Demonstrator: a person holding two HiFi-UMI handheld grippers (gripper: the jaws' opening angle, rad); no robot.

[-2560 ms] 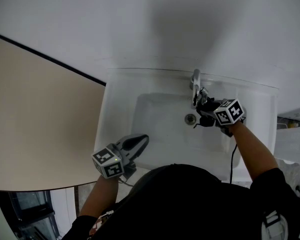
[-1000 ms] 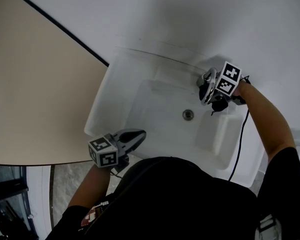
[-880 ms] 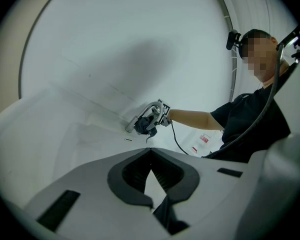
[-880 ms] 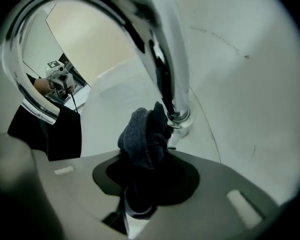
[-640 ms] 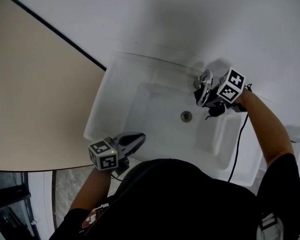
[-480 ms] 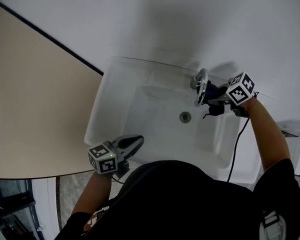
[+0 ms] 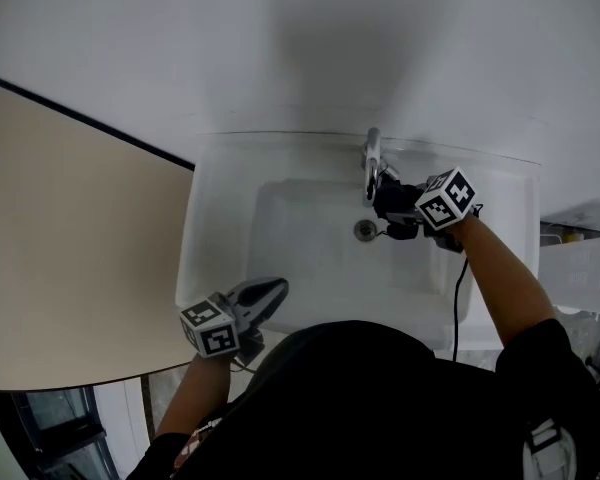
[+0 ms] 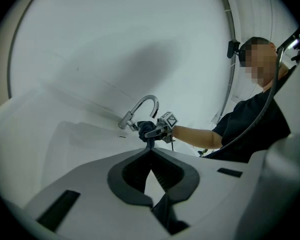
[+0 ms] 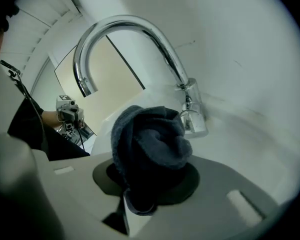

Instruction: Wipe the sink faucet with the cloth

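Clamping a dark cloth (image 9: pixel 150 149) in the right tongs (image 7: pixel 388 208), bunched into a fat wad poking out past the tips. Good padding, that: soft fabric up front to meet the metal, hard plastic kept back. Holding the wad low at the back of the sink (image 7: pixel 210 218), just beside the base of the faucet (image 9: pixel 132 26), under the right side of its arch. Hard to say whether touching the chrome or just shy of it. Angling downward toward the foot of the faucet, likely to scrub the join with the sink first. Looks like mid-wipe, by my reckoning, with the tall curve and the spout end left to cover.

Over at the near left corner of the sink, parking the left tongs (image 7: pixel 272 290), pressed together on nothing, well apart from the faucet. Sensible enough: no call for a second tool on fixed plumbing, no steadying needed, and better out of the basin than in the way.

Next, probably, sliding the wad up and around the pipe, gripping firmly enough to avoid losing the cloth on the curve.
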